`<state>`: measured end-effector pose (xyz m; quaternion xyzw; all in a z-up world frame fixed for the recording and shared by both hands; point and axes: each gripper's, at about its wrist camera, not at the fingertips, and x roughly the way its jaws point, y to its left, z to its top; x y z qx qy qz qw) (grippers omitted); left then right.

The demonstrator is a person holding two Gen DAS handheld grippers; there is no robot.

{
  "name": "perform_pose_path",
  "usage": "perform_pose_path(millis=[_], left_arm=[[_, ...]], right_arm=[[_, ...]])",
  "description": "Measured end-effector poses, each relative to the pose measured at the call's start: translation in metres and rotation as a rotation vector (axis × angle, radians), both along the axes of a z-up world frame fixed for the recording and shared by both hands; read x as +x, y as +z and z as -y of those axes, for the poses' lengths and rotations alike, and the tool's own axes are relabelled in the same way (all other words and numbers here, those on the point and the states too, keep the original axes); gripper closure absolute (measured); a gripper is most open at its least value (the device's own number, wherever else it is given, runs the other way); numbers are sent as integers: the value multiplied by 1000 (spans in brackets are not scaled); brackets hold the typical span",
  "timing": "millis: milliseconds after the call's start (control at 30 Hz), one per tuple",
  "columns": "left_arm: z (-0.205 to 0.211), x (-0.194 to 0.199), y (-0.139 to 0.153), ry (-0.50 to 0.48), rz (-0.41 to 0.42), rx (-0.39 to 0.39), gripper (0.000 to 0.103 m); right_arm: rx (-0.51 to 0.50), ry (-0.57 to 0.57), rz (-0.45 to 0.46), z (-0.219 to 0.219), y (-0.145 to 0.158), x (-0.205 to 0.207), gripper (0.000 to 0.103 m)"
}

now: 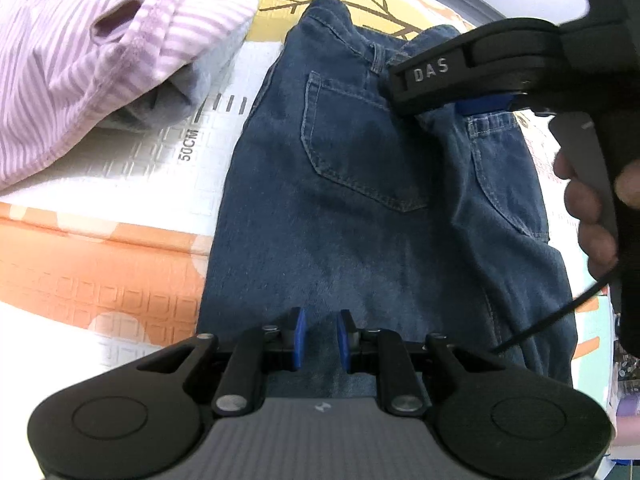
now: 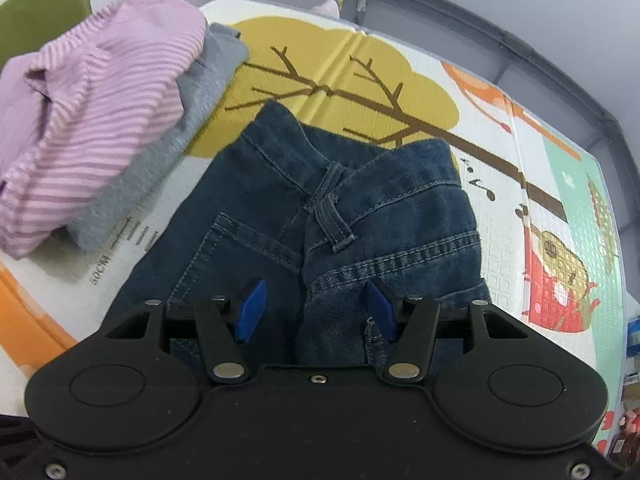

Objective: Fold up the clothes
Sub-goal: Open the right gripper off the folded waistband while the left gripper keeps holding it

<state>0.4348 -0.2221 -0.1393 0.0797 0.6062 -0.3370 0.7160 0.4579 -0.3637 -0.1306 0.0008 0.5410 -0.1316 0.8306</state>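
Surface: a foam play mat (image 2: 516,216) printed with a brown tree, a yellow crown and a ruler mark, bounded at the far side by a grey rail (image 2: 532,54) against a pale wall. Task item: blue jeans (image 1: 360,208) are laid flat mid-mat, back pocket up, with the waistband bunched and partly hidden by the right gripper (image 2: 314,308), whose jaws are spread around a raised denim fold; the left gripper (image 1: 321,338) is held with jaws narrowly parted over the denim, and whether cloth is pinched cannot be told. Adjacent: a striped lilac garment (image 2: 92,108) is piled on a grey garment (image 2: 188,120) beside the jeans, and a green chair back (image 2: 40,8) is cut off at the frame edge.
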Motion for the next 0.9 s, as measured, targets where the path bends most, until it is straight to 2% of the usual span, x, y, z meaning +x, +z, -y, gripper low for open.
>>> perform_pose_path(millis=[300, 400, 433, 600, 667, 733, 900], left_arm=[[-6, 1, -1, -17, -10, -20, 84], [-5, 1, -3, -20, -7, -20, 84], [-4, 0, -4, -29, 0, -15, 84], [0, -4, -2, -54, 21, 11, 84], [1, -2, -2, -53, 14, 14, 84], [0, -1, -3, -51, 4, 14, 84], [0, 3, -5, -46, -18, 13, 84]], right_arm=[[-8, -38, -68, 7, -28, 9, 51], [-20, -56, -84, 10, -37, 11, 58], [-26, -62, -84, 11, -39, 11, 64], [-34, -67, -80, 14, -41, 11, 71], [-41, -63, -78, 12, -39, 11, 83], [-48, -60, -77, 11, -37, 11, 88], [14, -101, -38, 21, -21, 3, 92]])
